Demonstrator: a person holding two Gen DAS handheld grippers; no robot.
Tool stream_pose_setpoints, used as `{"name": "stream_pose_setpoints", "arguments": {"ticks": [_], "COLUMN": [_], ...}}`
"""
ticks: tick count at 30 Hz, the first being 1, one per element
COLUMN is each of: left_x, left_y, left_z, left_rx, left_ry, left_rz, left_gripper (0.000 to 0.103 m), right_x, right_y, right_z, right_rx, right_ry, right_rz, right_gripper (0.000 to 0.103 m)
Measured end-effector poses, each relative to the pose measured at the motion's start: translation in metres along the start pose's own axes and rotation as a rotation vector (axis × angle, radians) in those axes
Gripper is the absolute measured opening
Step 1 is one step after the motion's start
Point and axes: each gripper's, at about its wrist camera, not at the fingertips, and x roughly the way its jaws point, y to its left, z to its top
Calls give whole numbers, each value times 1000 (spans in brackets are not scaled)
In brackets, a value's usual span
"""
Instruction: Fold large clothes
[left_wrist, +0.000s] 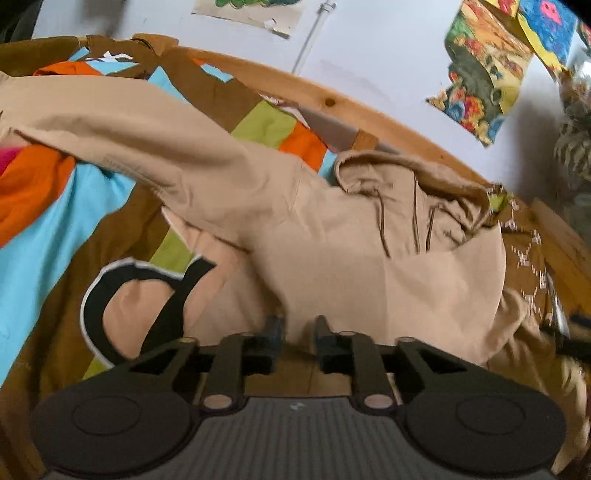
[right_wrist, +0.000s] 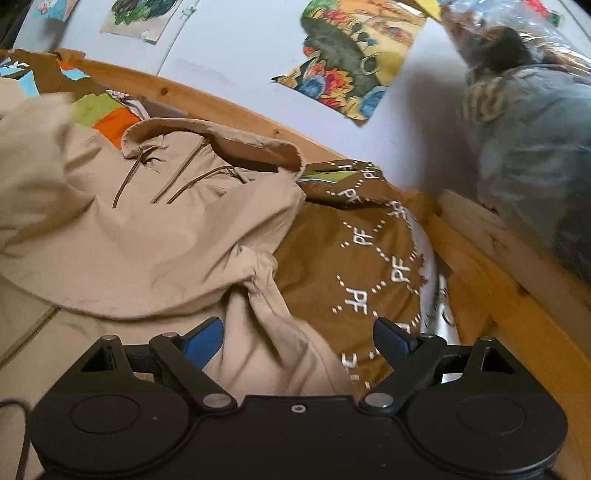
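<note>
A large beige hoodie (left_wrist: 351, 266) lies spread over a bed, its hood (left_wrist: 424, 177) and drawstrings toward the wall. One long sleeve (left_wrist: 147, 140) stretches across to the left. My left gripper (left_wrist: 298, 328) sits low over the hoodie's body with a narrow gap between its black fingers. Beige cloth shows in that gap, but the pads do not visibly press on it. In the right wrist view the same hoodie (right_wrist: 147, 240) fills the left half. My right gripper (right_wrist: 299, 336) stands wide open over a bunched sleeve (right_wrist: 280, 325), its blue-padded fingers clear of the cloth.
The bed cover (left_wrist: 55, 221) is patchwork in blue, orange, green and brown, with a brown "PF" printed part (right_wrist: 351, 258) to the right. A wooden bed frame (right_wrist: 498, 277) runs along the white wall with posters (right_wrist: 351, 62). A bulky clear bag (right_wrist: 535, 129) stands beyond the frame.
</note>
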Motion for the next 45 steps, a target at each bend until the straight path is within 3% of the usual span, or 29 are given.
{"name": "stream_pose_setpoints", "arguments": {"ticks": [1, 3, 7, 10, 11, 12, 15, 19, 22, 24, 25, 26, 27, 30, 32, 33, 34, 35, 36, 38, 41, 43, 45], "left_x": [1, -2, 17, 30, 35, 39, 55, 55, 44, 40, 39, 38, 39, 45, 50, 53, 56, 58, 59, 60, 60, 58, 58], "left_y": [0, 2, 2, 3, 3, 3, -4, -16, -11, -6, -5, -4, -5, -8, -10, -12, -13, -14, -14, -15, -15, -13, -11], "left_z": [-1, 0, 3, 4, 2, 1, -9, -21, -19, -20, -21, -22, -22, -28, -34, -36, -38, -40, -41, -43, -44, -42, -40], "left_rx": [15, 31, 47, 60, 64, 70, 129, 213, 164, 123, 113, 108, 109, 128, 155, 171, 186, 191, 194, 204, 207, 189, 167], "left_ry": [-13, -44, -69, -28, -18, -8, 60, 60, 19, -5, -9, -14, -15, 26, 57, 80, 101, 105, 104, 107, 105, 106, 104], "left_rz": [-5, -18, 9, 43, 41, 34, 44, 36, -19, -87, -117, -147, -183, -232, -228, -211, -194, -184, -184, -181, -183, -193, -200], "left_gripper": [38, 64, 66, 64, 64, 64, 61, 61, 61, 61, 61, 61, 61, 61, 61, 58, 56, 54, 54, 54, 54, 54, 54], "right_x": [5, 18, 56, 87, 97, 104, 110, 103, 115, 110, 106, 105, 104, 120, 144, 158, 172, 182, 192, 195, 194, 207, 214], "right_y": [-2, -5, -2, 6, 8, 10, -8, -52, -68, -71, -71, -73, -74, -78, -72, -71, -69, -69, -68, -67, -60, -55, -55], "right_z": [6, 19, 36, 41, 41, 40, 39, 25, 3, 2, 9, 17, 26, 61, 82, 90, 95, 99, 104, 112, 126, 120, 108], "right_rx": [15, 61, 111, 97, 81, 72, 184, 397, 542, 557, 542, 528, 523, 509, 462, 454, 448, 442, 441, 410, 249, 161, 125], "right_ry": [3, 14, 86, 150, 174, 195, 216, 188, 246, 225, 200, 174, 154, 132, 184, 211, 228, 241, 266, 228, 149, 201, 249], "right_rz": [17, 54, 125, 156, 160, 166, 179, 125, 130, 127, 125, 138, 164, 250, 272, 265, 257, 243, 227, 183, 47, -53, -114], "right_gripper": [89, 89, 87, 75, 59, 27, 14, 13, 22, 39, 41, 48, 61, 76, 76, 67, 54, 13, 4, 2, 3, 17, 46]}}
